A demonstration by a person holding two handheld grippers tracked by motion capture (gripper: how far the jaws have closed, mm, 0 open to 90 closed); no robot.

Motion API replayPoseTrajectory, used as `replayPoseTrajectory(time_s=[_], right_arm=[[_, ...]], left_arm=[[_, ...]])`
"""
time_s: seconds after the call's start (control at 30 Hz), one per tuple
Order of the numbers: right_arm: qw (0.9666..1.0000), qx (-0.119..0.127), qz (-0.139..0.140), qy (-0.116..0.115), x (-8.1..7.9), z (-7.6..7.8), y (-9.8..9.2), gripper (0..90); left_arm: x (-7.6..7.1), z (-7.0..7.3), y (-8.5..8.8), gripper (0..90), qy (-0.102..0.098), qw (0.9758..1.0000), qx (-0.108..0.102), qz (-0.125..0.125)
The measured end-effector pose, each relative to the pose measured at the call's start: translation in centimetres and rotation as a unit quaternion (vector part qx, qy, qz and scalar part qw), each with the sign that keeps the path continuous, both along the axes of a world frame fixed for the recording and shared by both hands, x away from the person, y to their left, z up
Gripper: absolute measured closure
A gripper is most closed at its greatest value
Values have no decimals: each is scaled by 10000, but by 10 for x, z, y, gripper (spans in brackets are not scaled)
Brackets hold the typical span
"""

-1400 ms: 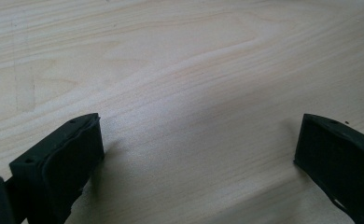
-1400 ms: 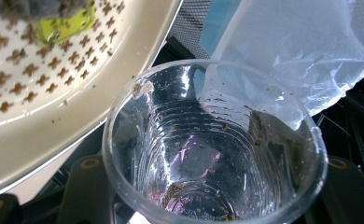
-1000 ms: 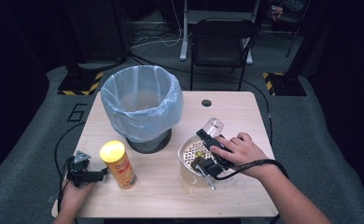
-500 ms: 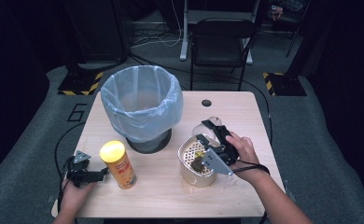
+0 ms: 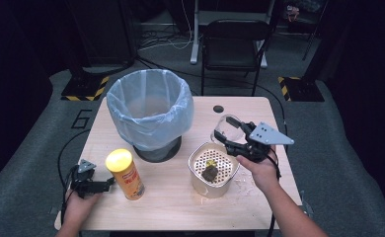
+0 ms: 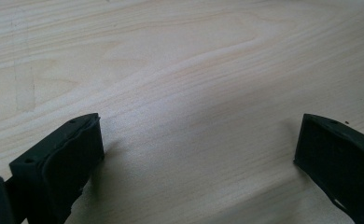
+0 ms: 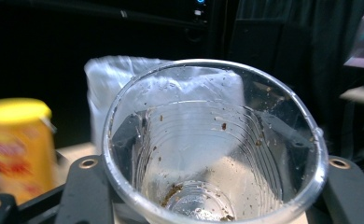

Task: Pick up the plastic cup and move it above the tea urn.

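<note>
My right gripper (image 5: 233,139) is shut on a clear plastic cup (image 5: 227,126), held just beyond the right rim of a white tub with a perforated insert (image 5: 196,158). A dark lump (image 5: 210,173) and a yellow scrap lie in that insert. In the right gripper view the cup (image 7: 245,116) sits between the two jaws, mouth toward the camera, with brown crumbs at its bottom. My left gripper (image 5: 99,186) rests on the table at the front left, open, next to a yellow canister (image 5: 126,174). In the left gripper view its jaws (image 6: 199,149) stand wide over bare wood.
A dark bin with a pale blue liner (image 5: 149,112) stands at the back middle of the wooden table (image 5: 175,202). Crumbs (image 5: 241,180) lie to the right of the tub. A black chair (image 5: 235,44) stands behind the table. A round hole (image 5: 218,108) is near the far edge.
The right gripper has lifted and drawn back to the right with the cup, away from over the tub. The left gripper has stayed in place.
</note>
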State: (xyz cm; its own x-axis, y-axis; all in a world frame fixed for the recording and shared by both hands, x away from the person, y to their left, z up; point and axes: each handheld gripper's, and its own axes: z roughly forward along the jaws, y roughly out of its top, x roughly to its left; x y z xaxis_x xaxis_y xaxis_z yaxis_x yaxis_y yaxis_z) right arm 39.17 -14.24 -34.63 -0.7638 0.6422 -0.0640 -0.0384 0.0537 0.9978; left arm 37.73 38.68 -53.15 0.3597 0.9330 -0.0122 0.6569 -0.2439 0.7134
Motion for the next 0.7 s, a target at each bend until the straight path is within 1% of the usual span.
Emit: replayPoseTrajectory(time_s=[0.03,0.07,0.1,0.13,0.17,0.2,0.23,0.33,0.37,0.4,0.47,0.5,0.57,0.63,0.67,0.7], right_arm=[[10000,0,0,0,0,0,0,389],[9999,144,40,69,2,1,-1,390],[9996,221,56,172,2,3,-2,390],[9993,281,63,227,3,4,-3,391],[9993,236,48,281,4,5,-2,391],[9994,224,79,268,5,5,-2,391],[9991,229,83,344,4,6,-1,391],[9997,79,81,218,4,10,0,391],[9997,79,81,218,4,10,0,391],[9996,3,83,254,4,17,2,390],[9996,-27,70,286,4,24,5,389],[9997,-89,68,237,5,29,7,389],[9997,-137,77,212,6,38,11,387],[9995,-185,143,199,8,48,17,385],[9995,-185,143,199,8,48,17,385],[9995,-193,169,189,8,53,20,384]], left_arm=[[0,0,0,9,0,10000,0,0],[0,0,0,9,-3,10000,-3,4],[0,0,0,9,0,10000,-9,6],[0,0,0,9,-2,10000,-3,2],[0,0,0,9,-2,10000,-1,1],[0,0,0,9,-1,10000,-1,3],[0,0,0,9,-1,10000,-2,3],[0,0,0,9,0,10000,0,1],[0,0,0,9,-3,10000,-2,3],[0,0,0,9,5,10000,1,-2],[0,0,0,9,-1,10000,-1,2],[0,0,0,9,-1,10000,-1,2],[0,0,0,8,-2,10000,-1,3],[0,0,0,9,3,10000,-4,-1],[0,0,0,9,3,10000,-4,-1],[0,0,0,9,-2,10000,-8,5]])
